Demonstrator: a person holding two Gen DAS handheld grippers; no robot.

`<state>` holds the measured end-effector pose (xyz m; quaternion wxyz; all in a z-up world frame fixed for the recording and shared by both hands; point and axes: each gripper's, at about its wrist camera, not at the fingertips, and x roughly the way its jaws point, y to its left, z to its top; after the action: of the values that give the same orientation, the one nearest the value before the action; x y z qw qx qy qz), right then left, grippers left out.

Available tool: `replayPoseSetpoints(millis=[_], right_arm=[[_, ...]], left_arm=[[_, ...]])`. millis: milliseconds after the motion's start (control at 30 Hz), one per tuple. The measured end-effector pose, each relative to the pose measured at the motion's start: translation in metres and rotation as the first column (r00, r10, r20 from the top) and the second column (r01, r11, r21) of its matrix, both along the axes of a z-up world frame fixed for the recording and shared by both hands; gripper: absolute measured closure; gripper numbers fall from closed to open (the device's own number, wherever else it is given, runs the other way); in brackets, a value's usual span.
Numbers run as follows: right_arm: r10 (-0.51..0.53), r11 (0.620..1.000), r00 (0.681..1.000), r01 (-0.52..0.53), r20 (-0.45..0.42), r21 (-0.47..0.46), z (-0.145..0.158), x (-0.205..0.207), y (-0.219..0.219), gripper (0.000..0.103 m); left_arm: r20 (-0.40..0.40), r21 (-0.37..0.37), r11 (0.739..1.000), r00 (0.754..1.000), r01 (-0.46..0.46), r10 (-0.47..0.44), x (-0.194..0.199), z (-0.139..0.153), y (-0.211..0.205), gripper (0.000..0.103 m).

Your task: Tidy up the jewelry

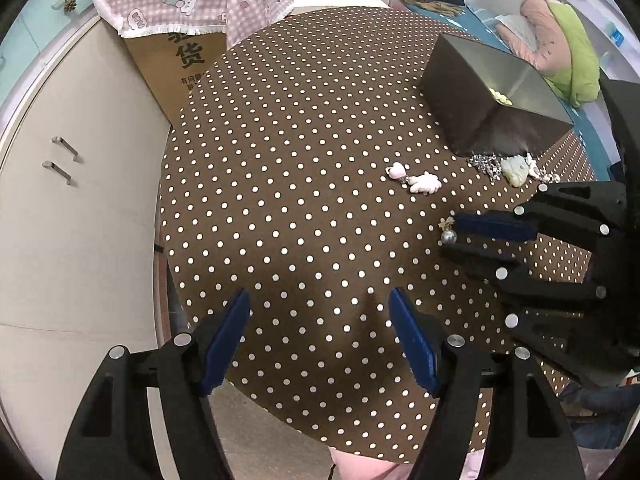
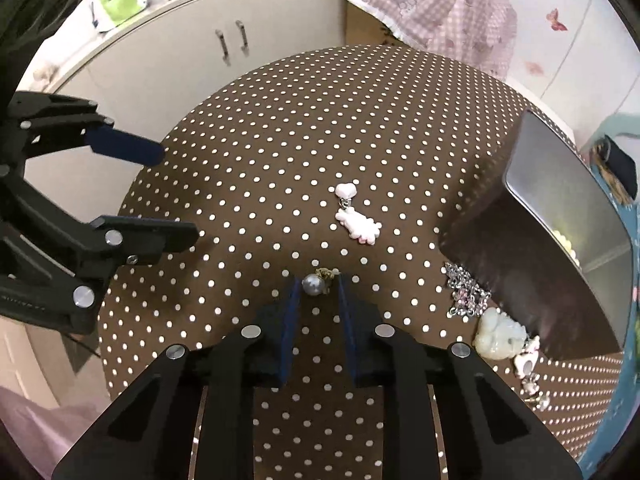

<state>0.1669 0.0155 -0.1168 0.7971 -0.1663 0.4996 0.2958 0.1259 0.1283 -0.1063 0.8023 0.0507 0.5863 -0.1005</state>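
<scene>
We are seeing the right gripper (image 2: 318,286) reaching low over the polka-dot tablecloth (image 2: 280,140), its two blue pads standing a little apart with a pearl earring (image 2: 314,283) lying right between their tips. Whether the pads are touching the pearl we cannot tell; a gap is showing on each side, so the earring seems to be resting on the cloth rather than being squeezed. From the left wrist view the same earring (image 1: 448,232) is sitting just at the tip of the right gripper (image 1: 450,240). The left gripper (image 1: 320,300) is hovering over bare cloth with its pads wide apart, holding nothing. Beyond the earring a pink heart-and-bunny charm (image 2: 356,216) is lying, and to its right a metal box (image 2: 560,216) is standing, with a silver chain (image 2: 466,292) and a pale jade pendant (image 2: 500,338) lying against its near wall
</scene>
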Motion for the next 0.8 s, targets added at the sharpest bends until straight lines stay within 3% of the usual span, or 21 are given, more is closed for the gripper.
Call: replayPoseSetpoints(millis=[100,400,567,800], right_arm=[[-0.008,1.0,1.0,0.008,-0.005,0.004,0.001,0.0,-0.003,0.091],[-0.049,0.998,0.998,0.048,0.025,0.045,0.024,-0.002,-0.029,0.091],[-0.111,0.992,0.992,0.107,0.056,0.073,0.048,-0.001,-0.068,0.091],[-0.217,0.976,0.974,0.215,0.066,0.042,0.065,0.0,-0.131,0.091]], left_arm=[[-0.012,-0.013,1.0,1.0,0.001,-0.001,0.004,-0.001,-0.003,0.033],[-0.009,-0.035,0.999,1.0,0.004,-0.004,0.021,0.003,-0.018,0.033],[0.002,-0.03,0.999,0.999,0.037,-0.037,0.037,0.005,-0.045,0.033],[-0.041,-0.019,0.998,0.998,0.052,-0.053,0.075,-0.011,-0.083,0.033]])
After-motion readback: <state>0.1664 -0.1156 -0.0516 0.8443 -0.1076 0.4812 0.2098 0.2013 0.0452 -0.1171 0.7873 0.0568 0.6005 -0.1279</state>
